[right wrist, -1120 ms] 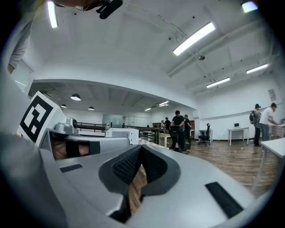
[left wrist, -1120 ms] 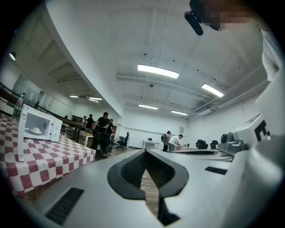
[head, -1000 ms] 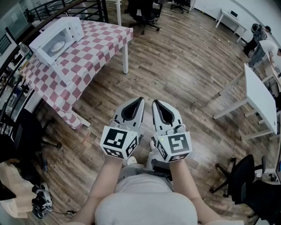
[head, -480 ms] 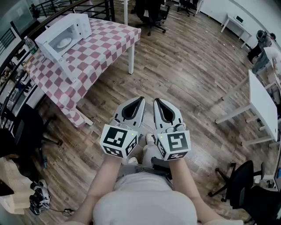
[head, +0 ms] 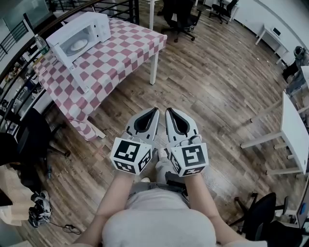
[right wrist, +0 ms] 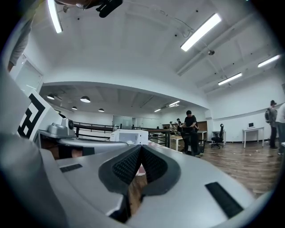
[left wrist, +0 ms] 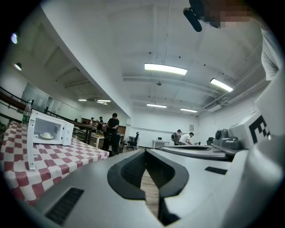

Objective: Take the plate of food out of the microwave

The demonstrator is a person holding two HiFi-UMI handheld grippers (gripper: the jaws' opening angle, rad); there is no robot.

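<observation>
A white microwave (head: pixel 79 36) stands on the far end of a table with a red-and-white checked cloth (head: pixel 120 55), its door (head: pixel 72 67) swung open. Inside it lies a white plate of food (head: pixel 78 45), which the left gripper view shows as a pale mound (left wrist: pixel 46 135). The right gripper view catches the microwave (right wrist: pixel 129 136) just past the jaw tips. My left gripper (head: pixel 155 109) and right gripper (head: pixel 168 111) are held side by side over the wood floor, well short of the table. Both are shut with nothing in them.
A black office chair (head: pixel 181 17) stands beyond the table and another (head: pixel 263 217) at the lower right. White desks (head: pixel 294 130) line the right side. A black railing (head: pixel 96 6) and cluttered shelves (head: pixel 14 96) run along the left. People stand far off (left wrist: pixel 111 131).
The table and microwave have shifted rightward and nearer in the head view as the person walks toward them. Both grippers keep the same pose, shut and side by side.
</observation>
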